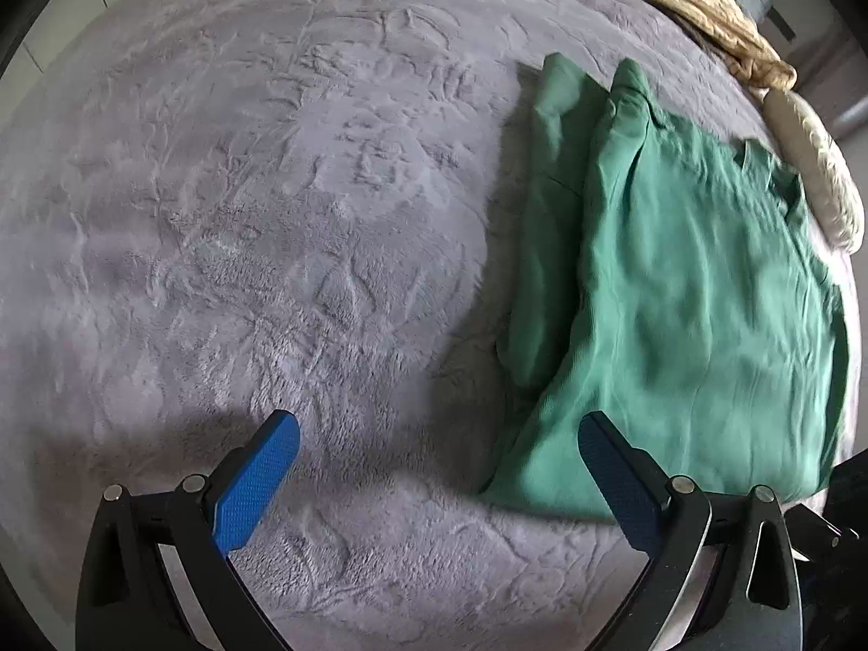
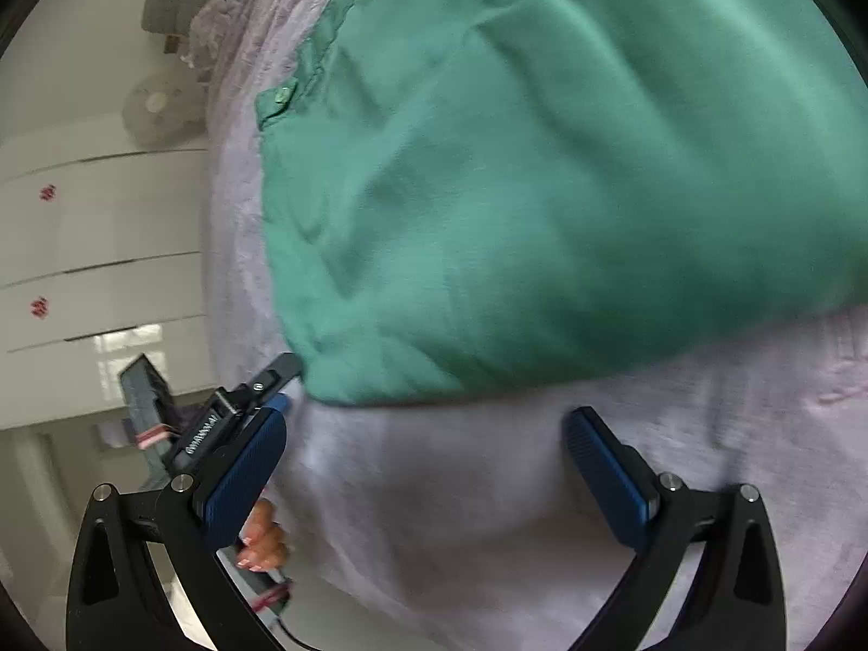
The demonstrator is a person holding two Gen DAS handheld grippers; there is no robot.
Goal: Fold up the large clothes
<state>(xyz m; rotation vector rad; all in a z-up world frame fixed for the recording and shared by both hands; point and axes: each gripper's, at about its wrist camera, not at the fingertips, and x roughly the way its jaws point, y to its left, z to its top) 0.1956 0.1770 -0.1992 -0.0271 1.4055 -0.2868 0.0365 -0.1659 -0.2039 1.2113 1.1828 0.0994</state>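
Both sets of tongs hang empty over the bed (image 1: 244,217), blue pads spread wide apart. The left tongs (image 1: 439,466) sit just beside the near corner of the green garment (image 1: 678,298), which lies flat ahead and off to their right. The right tongs (image 2: 423,455) hover over bare blanket, the garment's edge just ahead of them. The risk, as I judge it: the plush blanket gets pinched along with the thin cloth, or one layer alone lifts and the fold skews.

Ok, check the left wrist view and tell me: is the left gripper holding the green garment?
No. The left gripper is open with nothing between its blue pads, and the green garment lies flat on the grey blanket.
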